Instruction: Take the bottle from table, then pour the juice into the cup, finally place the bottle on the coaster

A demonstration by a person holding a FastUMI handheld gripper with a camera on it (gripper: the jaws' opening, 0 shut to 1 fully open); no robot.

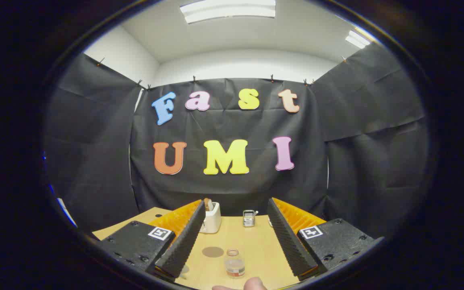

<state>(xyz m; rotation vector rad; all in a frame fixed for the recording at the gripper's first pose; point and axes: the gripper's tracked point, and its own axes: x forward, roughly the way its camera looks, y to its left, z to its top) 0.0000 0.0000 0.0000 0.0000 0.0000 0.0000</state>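
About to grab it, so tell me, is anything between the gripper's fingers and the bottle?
No. In the gripper view the open gripper has the bottle standing between its fingers, only bare table around it.

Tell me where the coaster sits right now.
In the gripper view the coaster lies flat on the table between the open fingers, just beside the small bottle.

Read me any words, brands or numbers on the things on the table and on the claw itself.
Bottle: no readable label.
White toaster: no text to make out.
Small metal rack: too small to read.
Square markers on the claw: coded patterns, not words or numbers.
The claw is open, with the bottle lying between its fingers, untouched.
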